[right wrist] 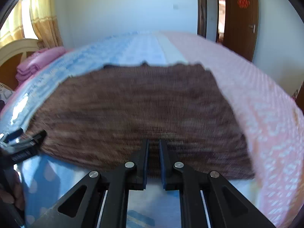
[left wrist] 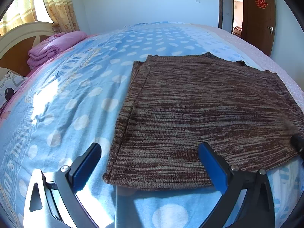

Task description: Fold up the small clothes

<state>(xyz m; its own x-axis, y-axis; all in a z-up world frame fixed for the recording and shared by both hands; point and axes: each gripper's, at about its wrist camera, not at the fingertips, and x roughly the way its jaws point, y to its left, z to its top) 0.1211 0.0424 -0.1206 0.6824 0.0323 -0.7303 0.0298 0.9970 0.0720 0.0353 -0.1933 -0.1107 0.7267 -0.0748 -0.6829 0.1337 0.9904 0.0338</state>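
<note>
1. Two black arms with blue pads sit right up close in the left wrist view. They belong to the left gripper (left wrist: 150, 163), and its jaws are spread wide apart with nothing between them but the near edge of the cloth.
2. Past those jaws lies the brown knit garment (left wrist: 199, 110). It lies flat on the bed, with its near left corner between the two blue pads. A seam runs along its left side.
3. Under it is the blue bedsheet with white dots (left wrist: 79, 95). Bright sun spots land on its left part.
4. Far off on the left is a stack of folded pink blankets (left wrist: 51, 47), next to the cream headboard (left wrist: 22, 32).
5. Yellow curtains (left wrist: 57, 7) hang behind them.
6. On the far right a brown door (left wrist: 260, 17) has a red paper sign on it.
7. In the right wrist view, the left gripper (right wrist: 24, 138) shows at the left edge, by the left near corner of the cloth.
8. In the middle is the right gripper (right wrist: 153, 163). Its jaws are almost together, with only a thin gap, and the near edge of the brown knit garment (right wrist: 136, 104) sits in that gap. This view is blurry, so I cannot tell if it is truly pinching the cloth.
9. To the right of the cloth is a pink bed cover (right wrist: 262, 102).
</note>
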